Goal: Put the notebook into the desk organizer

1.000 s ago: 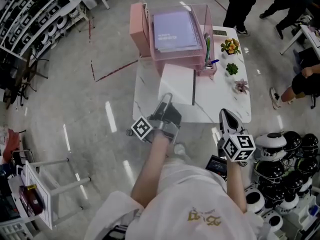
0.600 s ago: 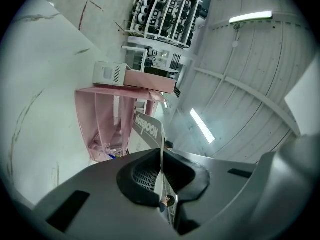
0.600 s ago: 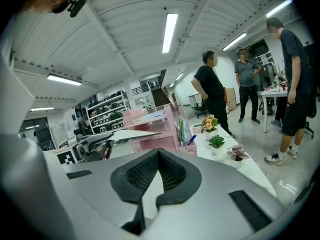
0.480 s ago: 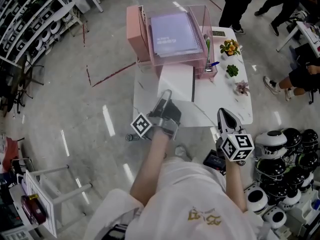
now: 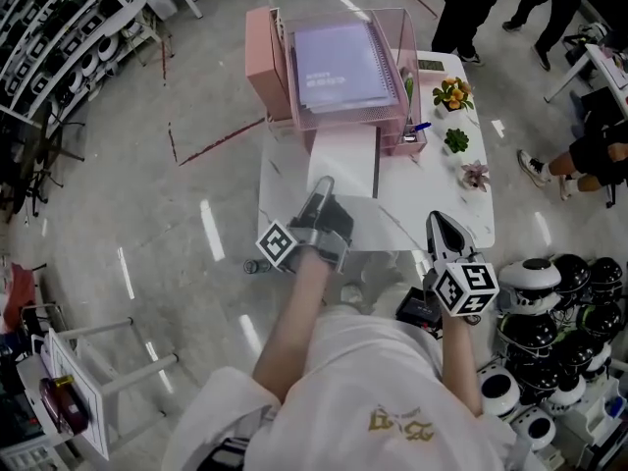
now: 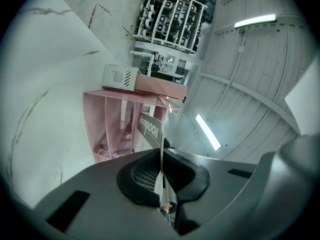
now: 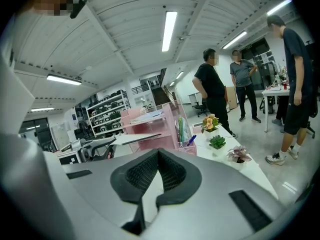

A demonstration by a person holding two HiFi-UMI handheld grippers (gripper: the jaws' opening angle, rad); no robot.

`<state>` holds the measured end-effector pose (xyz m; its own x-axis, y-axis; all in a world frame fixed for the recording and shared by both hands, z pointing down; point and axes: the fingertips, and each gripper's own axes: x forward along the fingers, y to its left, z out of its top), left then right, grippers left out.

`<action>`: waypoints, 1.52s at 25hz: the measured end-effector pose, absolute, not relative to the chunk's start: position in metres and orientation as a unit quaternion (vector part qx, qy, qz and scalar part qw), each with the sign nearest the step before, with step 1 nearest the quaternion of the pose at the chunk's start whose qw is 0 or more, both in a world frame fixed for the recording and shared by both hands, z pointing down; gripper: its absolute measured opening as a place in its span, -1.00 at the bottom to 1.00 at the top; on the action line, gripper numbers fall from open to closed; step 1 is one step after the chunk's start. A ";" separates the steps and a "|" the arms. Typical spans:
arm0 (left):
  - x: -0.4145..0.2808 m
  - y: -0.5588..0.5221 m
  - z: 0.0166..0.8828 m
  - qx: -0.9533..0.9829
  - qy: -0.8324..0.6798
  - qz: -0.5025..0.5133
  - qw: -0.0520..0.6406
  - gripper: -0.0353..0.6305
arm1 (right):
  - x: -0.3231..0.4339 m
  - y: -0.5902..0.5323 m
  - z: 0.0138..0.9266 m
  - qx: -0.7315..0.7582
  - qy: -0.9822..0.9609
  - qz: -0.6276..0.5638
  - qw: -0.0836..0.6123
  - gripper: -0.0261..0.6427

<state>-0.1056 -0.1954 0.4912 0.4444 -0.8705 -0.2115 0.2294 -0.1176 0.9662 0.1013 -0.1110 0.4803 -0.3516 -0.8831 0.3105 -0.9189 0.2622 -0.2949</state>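
A pale pink notebook (image 5: 342,161) with a dark spine hangs flat over the white table (image 5: 432,189), its far edge at the front of the pink desk organizer (image 5: 259,55). My left gripper (image 5: 325,188) is shut on the notebook's near edge. In the left gripper view the notebook (image 6: 161,156) runs edge-on between the pads of the left gripper (image 6: 161,176), with the organizer (image 6: 107,129) beyond. A purple notebook (image 5: 341,61) lies on the organizer's top shelf. My right gripper (image 5: 439,223) hovers at the table's front right edge, shut with nothing in it (image 7: 158,170).
Three small potted plants (image 5: 453,92) stand along the table's right side, and pens (image 5: 408,94) sit in the organizer's right compartment. People stand beyond the table at the right (image 7: 212,91). Racks of helmets (image 5: 549,292) crowd the floor at the right; shelving (image 5: 59,37) lines the left.
The left gripper and the pale notebook have crept a little toward the organizer. The right gripper has stayed about where it was.
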 end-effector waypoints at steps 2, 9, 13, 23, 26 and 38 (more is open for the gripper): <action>-0.103 -0.198 0.493 0.592 -0.273 -0.451 0.609 -0.82 | 0.101 -0.119 0.485 0.563 -0.795 0.220 0.043 -0.89; -0.110 -0.204 0.506 0.574 -0.300 -0.455 0.612 -0.82 | 0.095 -0.136 0.489 0.548 -0.803 0.226 0.052 -0.89; -0.106 -0.209 0.514 0.567 -0.305 -0.453 0.616 -0.82 | 0.097 -0.142 0.496 0.546 -0.802 0.233 0.060 -0.89; -0.103 -0.225 0.528 0.560 -0.323 -0.453 0.614 -0.82 | 0.105 -0.159 0.508 0.540 -0.803 0.243 0.074 -0.89; -0.103 -0.230 0.532 0.560 -0.329 -0.451 0.612 -0.82 | 0.105 -0.164 0.514 0.536 -0.803 0.249 0.079 -0.89; -0.104 -0.250 0.541 0.560 -0.360 -0.440 0.603 -0.82 | 0.100 -0.196 0.528 0.523 -0.807 0.259 0.090 -0.89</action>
